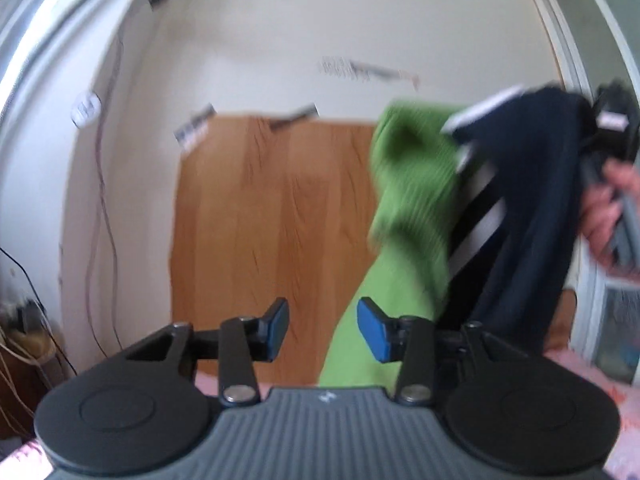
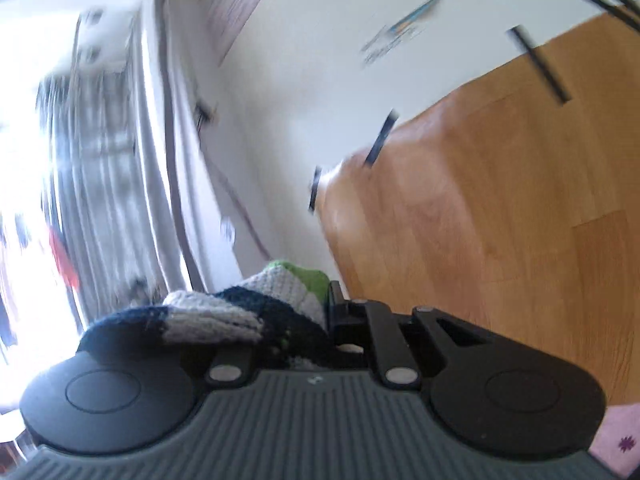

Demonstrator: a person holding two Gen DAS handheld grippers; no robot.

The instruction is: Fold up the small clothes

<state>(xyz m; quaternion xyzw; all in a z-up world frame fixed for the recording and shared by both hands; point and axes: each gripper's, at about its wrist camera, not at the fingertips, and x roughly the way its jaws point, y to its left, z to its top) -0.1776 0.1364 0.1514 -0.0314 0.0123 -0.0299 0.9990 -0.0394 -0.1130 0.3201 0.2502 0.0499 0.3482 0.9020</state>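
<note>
Your left fingers (image 1: 322,328) stand apart with nothing between the blue pads (image 1: 374,330); the green cloth (image 1: 408,200) hangs just behind the right-hand pad, and whether it brushes it you cannot tell through the blur. Your right fingers (image 2: 326,312) are nearly together and clamped on the garment (image 2: 240,316), a knitted piece in navy, white and green that bunches over the left side of that gripper and hides one finger. From the left camera the same garment hangs up in the air at the right, green part to the left, navy part with white stripes (image 1: 480,224) beside it, its top end at your right hand (image 1: 608,208). Behind it stands a wooden panel (image 1: 272,220) against a white wall (image 1: 260,40). Pink bedding (image 2: 618,440) shows at the lower edges.
</note>
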